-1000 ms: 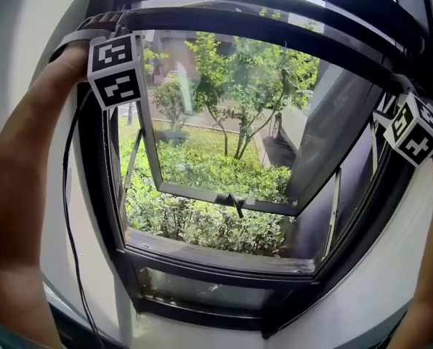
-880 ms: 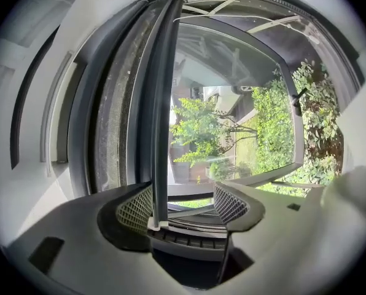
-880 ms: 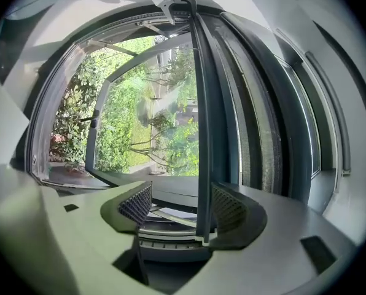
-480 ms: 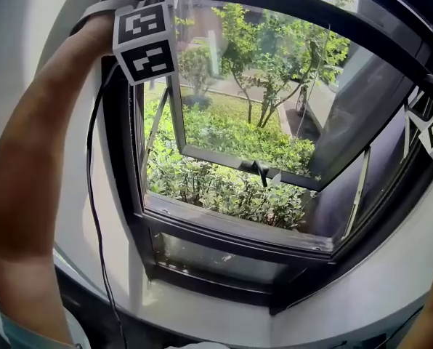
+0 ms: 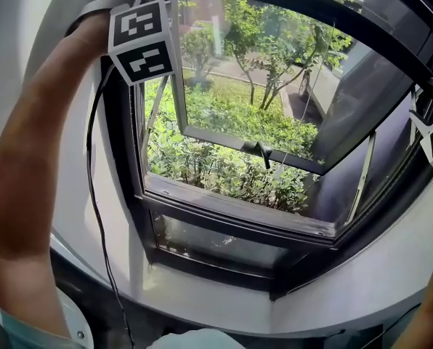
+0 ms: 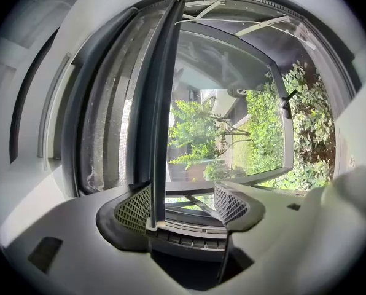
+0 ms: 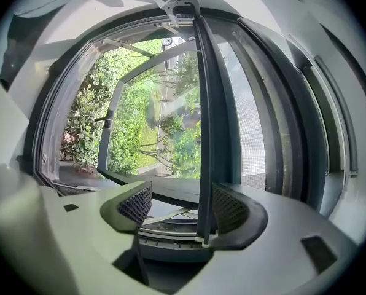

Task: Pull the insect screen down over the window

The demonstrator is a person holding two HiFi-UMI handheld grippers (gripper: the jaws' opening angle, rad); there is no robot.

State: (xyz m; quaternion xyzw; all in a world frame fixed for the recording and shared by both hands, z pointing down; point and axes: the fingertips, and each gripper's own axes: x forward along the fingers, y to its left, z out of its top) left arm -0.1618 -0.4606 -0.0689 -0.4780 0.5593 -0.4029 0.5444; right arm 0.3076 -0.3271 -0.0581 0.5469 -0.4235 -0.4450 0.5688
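Hard daylight comes in from outside through the dark-framed open glass window (image 5: 120, 166). The sunlit green shrubs and trees (image 5: 224, 169) at the centre are bright, while the frame and the lower right of the head view lie in shade. Fisheye distortion bows straight bars near the edges, and both gripper views end in black corners. The pale grey left claw (image 6: 183, 198) and right claw (image 7: 183, 204) look soft at the bottom.
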